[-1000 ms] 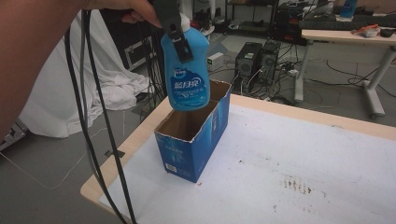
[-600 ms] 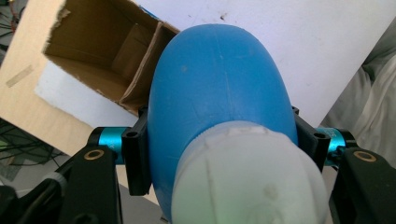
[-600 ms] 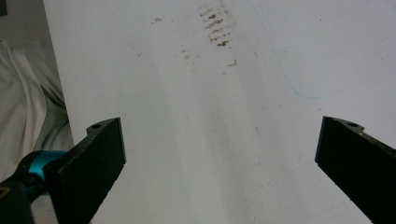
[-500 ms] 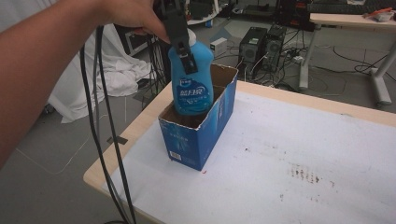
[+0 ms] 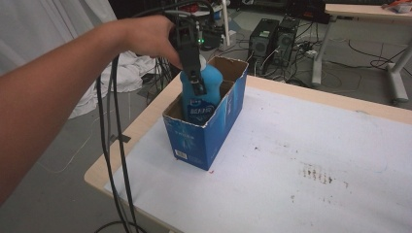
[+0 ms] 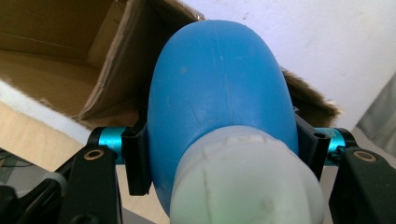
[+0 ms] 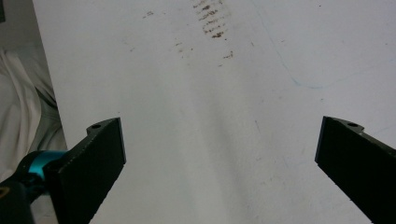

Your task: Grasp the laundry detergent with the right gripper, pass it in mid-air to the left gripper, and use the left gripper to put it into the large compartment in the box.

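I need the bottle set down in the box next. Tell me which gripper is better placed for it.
Left. The left gripper is shut on the blue bottle, already partly inside the blue cardboard box. The right gripper hangs open over the bare white table, holding nothing.

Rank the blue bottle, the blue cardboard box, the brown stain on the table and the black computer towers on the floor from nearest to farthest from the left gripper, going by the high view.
1. Blue bottle: clamped in the left gripper.
2. Blue cardboard box: around the bottle, just below.
3. Black computer towers: on the floor beyond the table's far edge.
4. Brown stain: on the table, off to the right.
Towers and stain are close to call.
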